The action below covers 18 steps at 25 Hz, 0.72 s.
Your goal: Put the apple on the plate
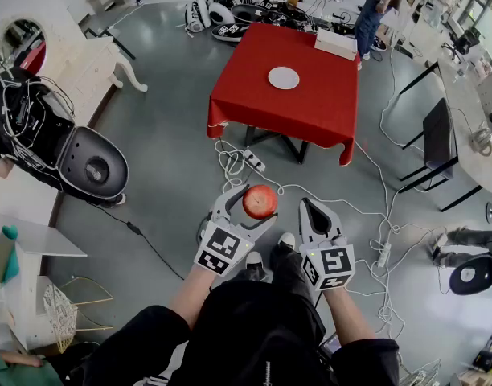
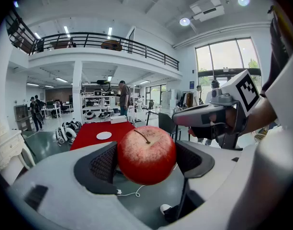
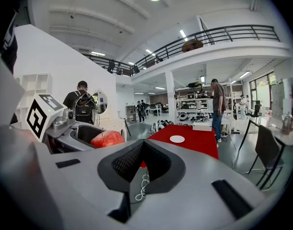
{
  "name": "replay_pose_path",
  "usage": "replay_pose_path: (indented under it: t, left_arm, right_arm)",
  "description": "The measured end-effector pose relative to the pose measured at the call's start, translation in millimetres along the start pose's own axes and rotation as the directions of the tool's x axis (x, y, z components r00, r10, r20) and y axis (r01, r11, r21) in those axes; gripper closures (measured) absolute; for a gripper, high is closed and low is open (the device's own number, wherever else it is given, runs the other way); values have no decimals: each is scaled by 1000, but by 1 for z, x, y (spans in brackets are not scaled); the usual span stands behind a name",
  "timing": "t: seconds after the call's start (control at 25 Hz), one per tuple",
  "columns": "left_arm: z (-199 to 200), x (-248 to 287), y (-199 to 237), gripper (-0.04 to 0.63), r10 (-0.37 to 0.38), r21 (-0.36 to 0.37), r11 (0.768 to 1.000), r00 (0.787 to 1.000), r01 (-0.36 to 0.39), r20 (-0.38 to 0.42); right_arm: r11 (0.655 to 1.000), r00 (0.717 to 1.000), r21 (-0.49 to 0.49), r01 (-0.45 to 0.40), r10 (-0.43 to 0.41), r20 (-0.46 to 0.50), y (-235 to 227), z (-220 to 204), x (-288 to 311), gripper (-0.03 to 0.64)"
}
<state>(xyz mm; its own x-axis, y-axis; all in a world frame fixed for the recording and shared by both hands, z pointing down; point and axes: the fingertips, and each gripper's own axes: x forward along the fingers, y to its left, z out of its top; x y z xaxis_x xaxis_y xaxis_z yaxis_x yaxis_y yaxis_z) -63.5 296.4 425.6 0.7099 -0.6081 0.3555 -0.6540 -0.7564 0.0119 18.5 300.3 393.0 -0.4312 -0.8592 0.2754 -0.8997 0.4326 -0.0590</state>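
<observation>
A red apple with a short stem is clamped between the black pads of my left gripper, held above the grey floor in front of the person's knees. In the left gripper view the apple fills the gap between both pads. My right gripper hangs just right of it, jaws together with nothing in them; its own view shows the pads meeting and the apple off to the left. The white plate lies empty on the red-clothed table a few steps ahead, and shows as a small plate in both gripper views.
A white box sits at the table's far right corner, where a person stands. Cables and a power strip trail across the floor between me and the table. A dark chair stands to the right, black gear to the left.
</observation>
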Motion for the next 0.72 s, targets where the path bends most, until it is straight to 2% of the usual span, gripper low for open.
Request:
replay_pose_path:
  t: [0.24, 0.72]
  left_arm:
    - [-2, 3, -3, 209, 1, -4, 1000, 1000, -1, -2]
    - [0, 7, -4, 209, -8, -7, 1000, 1000, 8, 10]
  right_arm:
    - [1000, 999, 13, -28, 28, 33, 1, 2, -4, 606]
    - [1000, 999, 1, -27, 27, 32, 3, 2, -3, 606]
